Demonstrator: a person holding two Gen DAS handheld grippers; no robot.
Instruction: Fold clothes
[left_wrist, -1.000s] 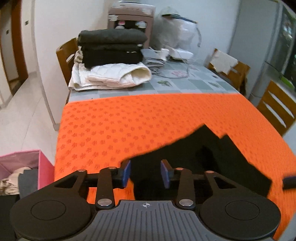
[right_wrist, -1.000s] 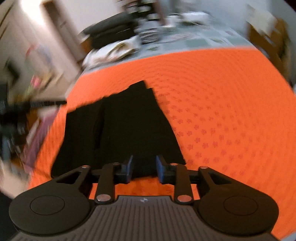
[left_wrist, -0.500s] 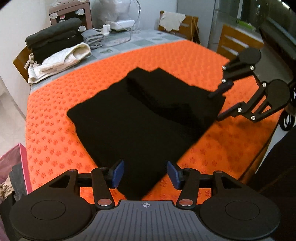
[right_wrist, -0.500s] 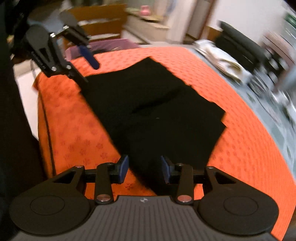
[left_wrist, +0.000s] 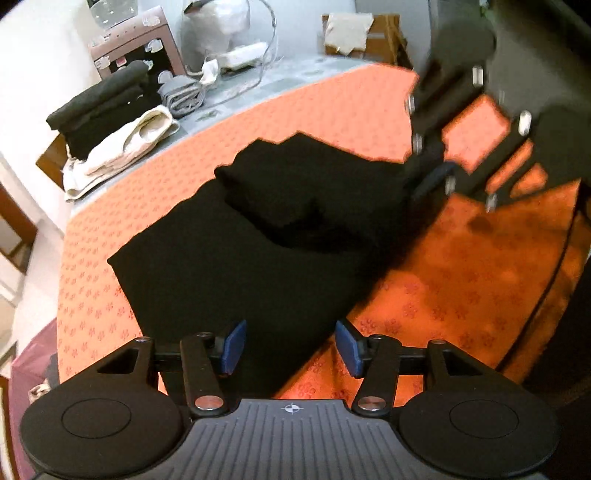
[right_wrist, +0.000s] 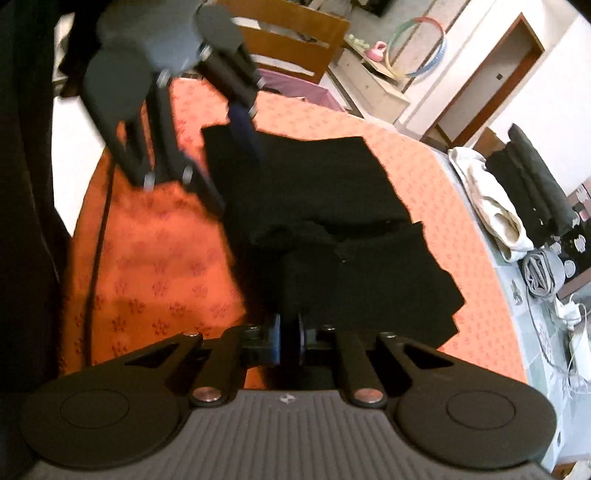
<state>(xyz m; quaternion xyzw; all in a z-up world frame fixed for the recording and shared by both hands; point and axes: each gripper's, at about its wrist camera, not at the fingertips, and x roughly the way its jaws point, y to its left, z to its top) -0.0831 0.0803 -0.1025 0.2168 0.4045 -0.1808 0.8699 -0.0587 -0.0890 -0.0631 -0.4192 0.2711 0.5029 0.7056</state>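
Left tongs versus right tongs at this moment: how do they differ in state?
The left tongs stand wide open, holding nothing; the right tongs are shut on the black folded garment. The left tongs hover at one corner of the garment, the right tongs grip the opposite end. Both have blue pads and sit over the orange patterned tablecloth.

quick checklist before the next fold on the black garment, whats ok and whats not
1. Right claw shut on the black garment: ok, its jaws are pinched on fabric.
2. Left claw gripping: not ok, its jaws are open over the near edge.
3. Garment lying on the orange cloth: ok, none hangs off the edge.
4. Layers flat: not ok, a bunched ridge crosses the middle.
5. Stack of folded clothes out of the way: ok, it sits apart at the far corner.
6. Edges aligned: cannot tell.
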